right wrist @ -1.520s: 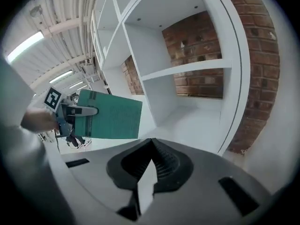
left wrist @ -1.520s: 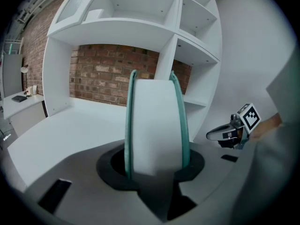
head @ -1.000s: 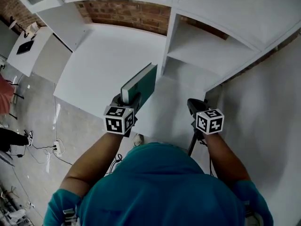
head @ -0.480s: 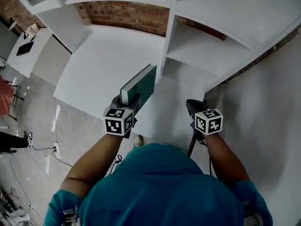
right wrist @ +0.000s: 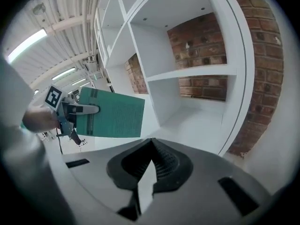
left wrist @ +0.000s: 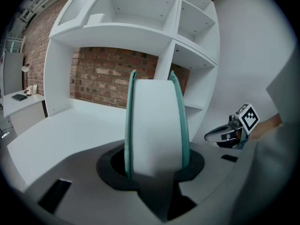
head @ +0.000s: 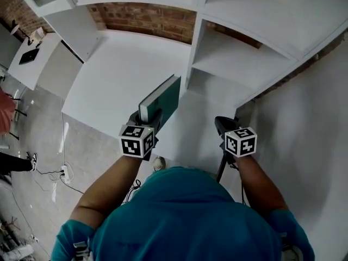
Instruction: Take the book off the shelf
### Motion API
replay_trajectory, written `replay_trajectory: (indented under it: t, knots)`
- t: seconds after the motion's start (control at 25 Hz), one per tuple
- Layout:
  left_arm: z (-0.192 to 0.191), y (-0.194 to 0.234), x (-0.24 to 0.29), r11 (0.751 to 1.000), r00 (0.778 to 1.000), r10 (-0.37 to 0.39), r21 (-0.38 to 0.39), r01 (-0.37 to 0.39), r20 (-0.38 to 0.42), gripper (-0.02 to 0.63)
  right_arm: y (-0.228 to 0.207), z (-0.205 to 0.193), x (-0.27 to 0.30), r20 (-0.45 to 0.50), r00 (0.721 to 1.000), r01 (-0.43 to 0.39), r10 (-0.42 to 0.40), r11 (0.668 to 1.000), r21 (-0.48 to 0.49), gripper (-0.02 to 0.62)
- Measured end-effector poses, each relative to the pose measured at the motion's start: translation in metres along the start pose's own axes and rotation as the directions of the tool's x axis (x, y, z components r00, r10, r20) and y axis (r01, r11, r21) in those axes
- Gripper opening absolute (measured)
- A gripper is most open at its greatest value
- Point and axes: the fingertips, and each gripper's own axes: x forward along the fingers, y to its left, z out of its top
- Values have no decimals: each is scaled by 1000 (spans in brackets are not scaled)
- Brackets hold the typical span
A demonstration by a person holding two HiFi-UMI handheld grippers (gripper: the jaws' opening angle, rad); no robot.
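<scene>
The teal book (left wrist: 156, 121) is clamped between the half-spread jaws of the left gripper (left wrist: 157, 175), the white shelf (left wrist: 117, 32) ahead; the right gripper (right wrist: 149, 170), to its right, is closed and empty.

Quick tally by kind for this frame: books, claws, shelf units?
Teal hardcover book: 1, clamped in the left claw
Claws: 2, the left claw and the right claw, which is empty
White shelf unit: 1
Total: 4
</scene>
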Motion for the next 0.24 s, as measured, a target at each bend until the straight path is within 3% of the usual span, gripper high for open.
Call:
replay_trajectory:
  t: [0.24]
  knots:
    - [0, -2, 2, 1000, 1000, -2, -1, 2, -1, 167, 0, 1, 1, 1, 1000, -4, 4, 1000, -3, 20]
